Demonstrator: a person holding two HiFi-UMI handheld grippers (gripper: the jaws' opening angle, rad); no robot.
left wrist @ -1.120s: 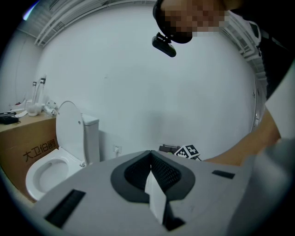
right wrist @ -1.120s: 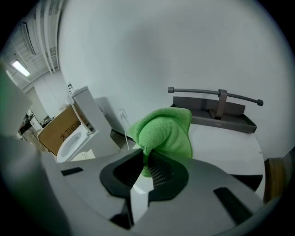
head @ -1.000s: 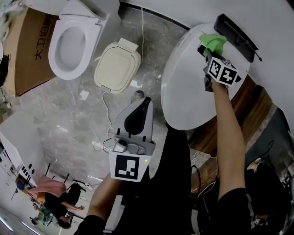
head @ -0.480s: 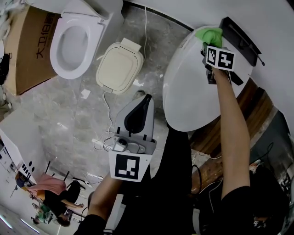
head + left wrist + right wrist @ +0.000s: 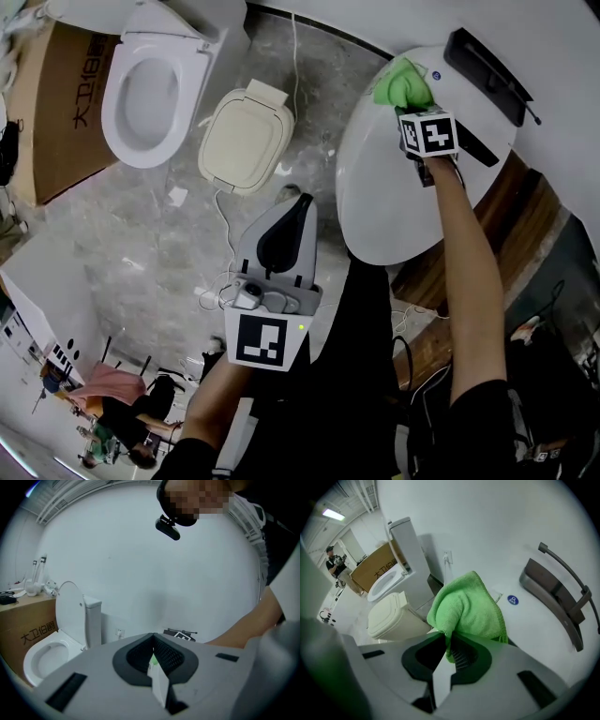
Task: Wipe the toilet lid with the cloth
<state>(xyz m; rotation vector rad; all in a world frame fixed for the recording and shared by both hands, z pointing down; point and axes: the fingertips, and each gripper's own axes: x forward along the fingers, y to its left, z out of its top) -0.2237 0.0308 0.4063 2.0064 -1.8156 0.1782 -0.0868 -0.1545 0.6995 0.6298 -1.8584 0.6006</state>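
The white toilet lid (image 5: 394, 187) lies flat at the right in the head view. A green cloth (image 5: 403, 84) rests on its far end, close to a blue sticker (image 5: 513, 600). My right gripper (image 5: 411, 101) is shut on the cloth and presses it against the lid; in the right gripper view the cloth (image 5: 468, 604) bulges out from between the jaws of that gripper (image 5: 449, 641). My left gripper (image 5: 298, 204) hangs over the floor left of the lid, shut and holding nothing. In the left gripper view, this gripper (image 5: 153, 641) faces a white wall.
A dark hinge bracket (image 5: 483, 66) sits at the lid's far edge, and a wooden pallet (image 5: 511, 220) lies under it. A second toilet with its seat up (image 5: 141, 94), a beige seat (image 5: 244, 136), a cardboard box (image 5: 52, 103) and floor cables (image 5: 220, 281) lie to the left.
My right gripper has slid the cloth leftward along the far end of the lid, away from the bracket. The left gripper has stayed in place.
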